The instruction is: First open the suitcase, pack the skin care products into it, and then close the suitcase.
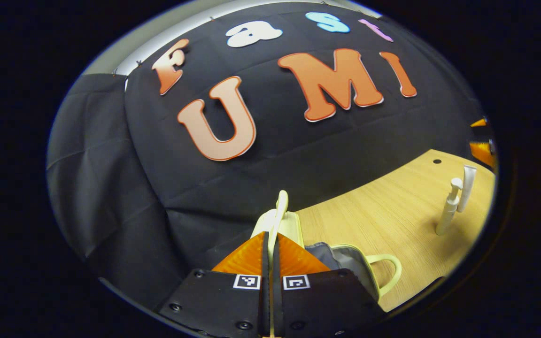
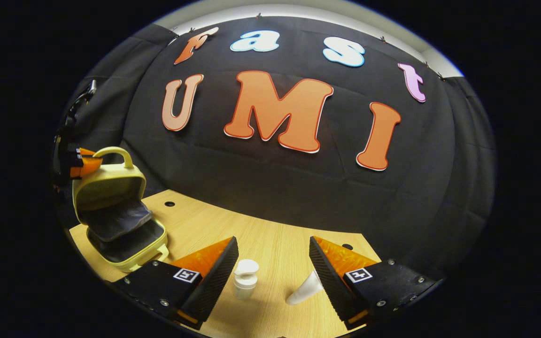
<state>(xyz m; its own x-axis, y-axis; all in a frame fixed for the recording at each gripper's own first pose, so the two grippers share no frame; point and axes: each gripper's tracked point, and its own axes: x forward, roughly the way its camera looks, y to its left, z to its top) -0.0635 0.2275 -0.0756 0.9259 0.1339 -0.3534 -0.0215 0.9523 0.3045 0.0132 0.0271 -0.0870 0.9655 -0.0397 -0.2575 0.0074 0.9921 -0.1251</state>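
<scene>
step: packing, pale-yellow hard-shell suitcase (image 2: 111, 211) open | left gripper (image 1: 270, 249) jaws pinched on its lid edge | right gripper (image 2: 274, 267) jaws wide, empty; next: close on white pump bottle (image 2: 245, 279)

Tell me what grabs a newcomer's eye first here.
The pale yellow suitcase stands open at the table's left edge in the right gripper view, the left gripper pinching its lid. Nearer, the right gripper is open around a white pump bottle, a white tube beside it.

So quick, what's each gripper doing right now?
Left gripper: shut on the suitcase lid, holding it up.
Right gripper: open, holding nothing, fingers either side of the pump bottle and tube.
</scene>
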